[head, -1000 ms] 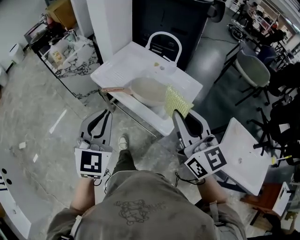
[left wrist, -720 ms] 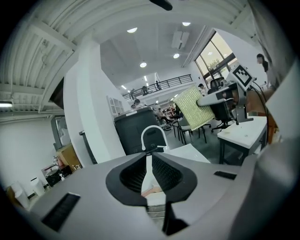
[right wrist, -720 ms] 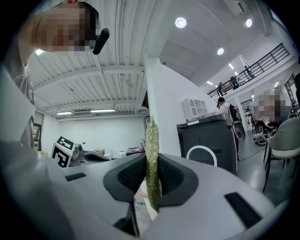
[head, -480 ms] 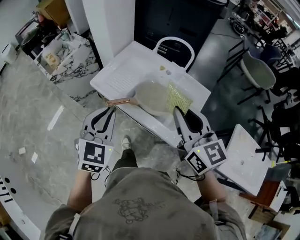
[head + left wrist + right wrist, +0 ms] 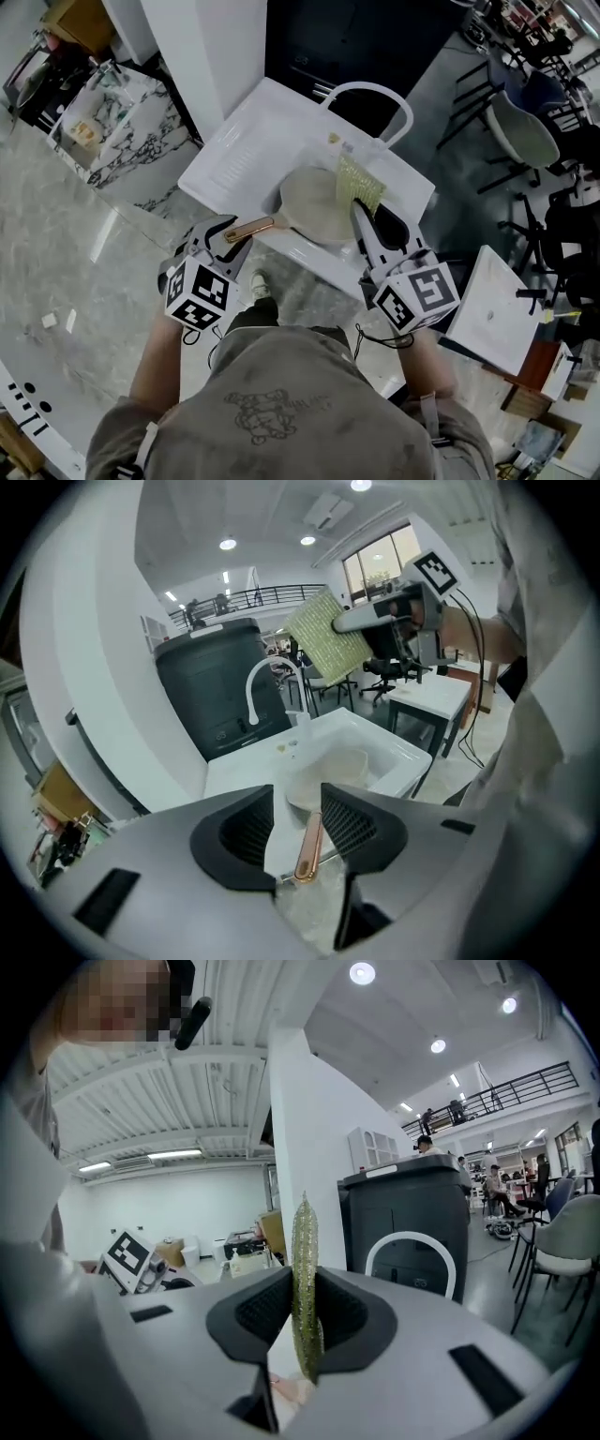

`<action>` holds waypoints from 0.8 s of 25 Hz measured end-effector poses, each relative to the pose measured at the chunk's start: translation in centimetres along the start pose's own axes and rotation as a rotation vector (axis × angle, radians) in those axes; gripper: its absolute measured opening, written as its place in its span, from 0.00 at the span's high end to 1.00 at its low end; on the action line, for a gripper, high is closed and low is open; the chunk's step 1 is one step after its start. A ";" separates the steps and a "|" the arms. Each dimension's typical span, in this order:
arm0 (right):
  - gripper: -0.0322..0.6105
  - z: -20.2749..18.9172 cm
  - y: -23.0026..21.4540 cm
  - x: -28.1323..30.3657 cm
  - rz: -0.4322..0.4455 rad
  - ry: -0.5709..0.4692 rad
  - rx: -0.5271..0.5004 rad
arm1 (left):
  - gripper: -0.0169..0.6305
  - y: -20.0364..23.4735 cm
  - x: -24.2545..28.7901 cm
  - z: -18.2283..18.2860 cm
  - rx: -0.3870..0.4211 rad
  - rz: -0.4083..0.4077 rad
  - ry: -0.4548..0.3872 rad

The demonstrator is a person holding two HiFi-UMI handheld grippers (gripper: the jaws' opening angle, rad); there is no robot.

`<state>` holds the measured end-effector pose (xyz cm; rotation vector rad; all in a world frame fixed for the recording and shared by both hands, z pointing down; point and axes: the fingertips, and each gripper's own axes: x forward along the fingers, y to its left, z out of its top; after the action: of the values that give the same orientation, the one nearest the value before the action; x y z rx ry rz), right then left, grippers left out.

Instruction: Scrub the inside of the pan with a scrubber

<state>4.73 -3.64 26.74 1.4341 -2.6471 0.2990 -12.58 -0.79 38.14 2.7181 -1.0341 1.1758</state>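
Note:
A pale pan (image 5: 314, 204) with a copper handle (image 5: 248, 228) lies in the white sink (image 5: 234, 150). My left gripper (image 5: 230, 236) has reached the handle's end. Its jaws have just been opening and stand open around the copper handle (image 5: 307, 847), which lies between the pads without being pressed. The pan bowl (image 5: 330, 772) shows beyond. My right gripper (image 5: 361, 210) is shut on a yellow-green scrubber (image 5: 359, 183), which it holds over the pan's right rim. The scrubber (image 5: 304, 1288) stands edge-on between the right gripper's (image 5: 302, 1312) pads and also shows as the scrubber (image 5: 323, 635) above the sink.
A white arched faucet (image 5: 370, 90) rises at the sink's back, with a dark cabinet (image 5: 347, 37) behind it. A marble counter (image 5: 122, 122) is at the left, a white table (image 5: 492, 309) at the right, and chairs (image 5: 520, 131) further back.
Both grippers moved forward to the sink. The left jaws went from shut to open and now straddle the pan handle. The scrubber travelled along with the right gripper.

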 end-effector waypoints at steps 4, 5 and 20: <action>0.84 -1.8 -1.9 3.2 -0.062 0.055 0.029 | 0.72 1.1 2.2 -1.0 0.010 -0.111 0.008; 0.84 -2.3 -2.3 3.9 -0.069 0.073 0.033 | 0.70 1.2 2.8 -1.5 0.019 -0.141 0.026; 0.84 -12.8 -9.8 11.0 -0.109 0.355 0.053 | 0.62 -2.6 10.6 -6.8 0.076 -0.454 0.239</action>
<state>7.07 -14.95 42.54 1.3847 -2.2856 0.5588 -10.19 -3.11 50.50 2.5743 -0.3258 1.4144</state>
